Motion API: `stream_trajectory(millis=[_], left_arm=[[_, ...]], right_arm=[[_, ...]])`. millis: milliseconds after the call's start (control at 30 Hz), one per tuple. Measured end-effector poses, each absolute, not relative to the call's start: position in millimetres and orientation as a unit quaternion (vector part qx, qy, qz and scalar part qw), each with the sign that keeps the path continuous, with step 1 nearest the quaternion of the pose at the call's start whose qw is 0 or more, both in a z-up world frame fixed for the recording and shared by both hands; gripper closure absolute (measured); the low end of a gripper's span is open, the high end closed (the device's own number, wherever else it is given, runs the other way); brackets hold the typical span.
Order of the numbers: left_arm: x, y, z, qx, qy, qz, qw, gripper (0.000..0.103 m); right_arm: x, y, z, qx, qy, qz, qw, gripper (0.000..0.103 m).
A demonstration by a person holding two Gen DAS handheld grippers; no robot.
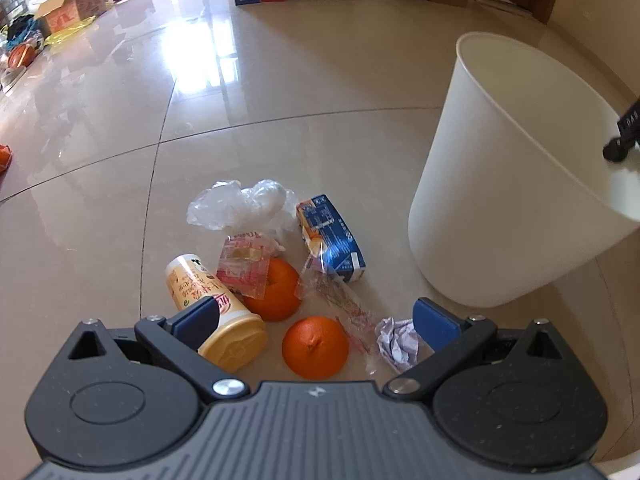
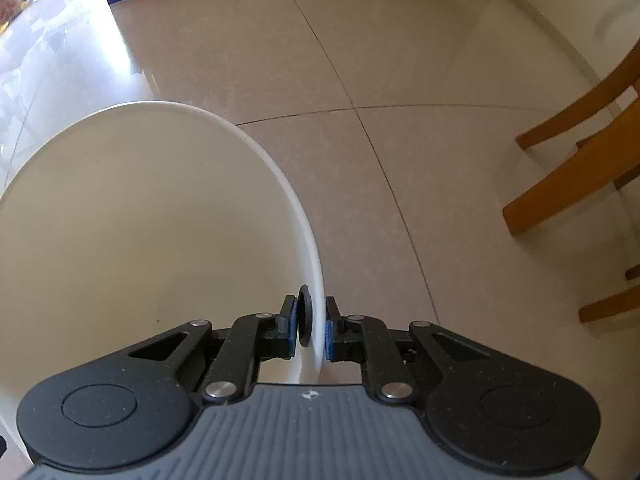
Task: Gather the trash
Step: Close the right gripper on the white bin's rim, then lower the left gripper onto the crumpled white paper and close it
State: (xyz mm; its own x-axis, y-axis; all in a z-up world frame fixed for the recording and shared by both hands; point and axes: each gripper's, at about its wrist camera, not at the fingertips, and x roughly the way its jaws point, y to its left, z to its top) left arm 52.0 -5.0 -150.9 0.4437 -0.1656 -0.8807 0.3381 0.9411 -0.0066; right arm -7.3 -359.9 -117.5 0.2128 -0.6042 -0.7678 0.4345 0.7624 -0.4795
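Gripping the white bin's (image 2: 120, 220) rim, right claw (image 2: 310, 330) clamped astride.

Both the left gripper (image 1: 316, 320) and the right gripper (image 2: 310, 330) have speckled black housings, ribbed grey bodies, silver screws and blue-padded jaws.

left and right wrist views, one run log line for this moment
right gripper: shut on white plastic bin rim | left gripper: open above floor trash | bin: empty

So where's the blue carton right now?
In the left wrist view, the blue carton lies on the floor between the plastic bag and the white bin.
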Motion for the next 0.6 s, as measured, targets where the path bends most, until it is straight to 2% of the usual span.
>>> stream_trajectory(millis=[167, 600], left_arm=[[49, -3, -155, 0.095, 0.504, -0.148, 0.846, 0.001], [40, -8, -169, 0.122, 0.485, -0.168, 0.85, 0.001]], right_arm=[[-5, -347, -116, -0.093, 0.529, -0.339, 0.772, 0.086], [-6, -347, -110, -0.044, 0.531, -0.359, 0.767, 0.084]])
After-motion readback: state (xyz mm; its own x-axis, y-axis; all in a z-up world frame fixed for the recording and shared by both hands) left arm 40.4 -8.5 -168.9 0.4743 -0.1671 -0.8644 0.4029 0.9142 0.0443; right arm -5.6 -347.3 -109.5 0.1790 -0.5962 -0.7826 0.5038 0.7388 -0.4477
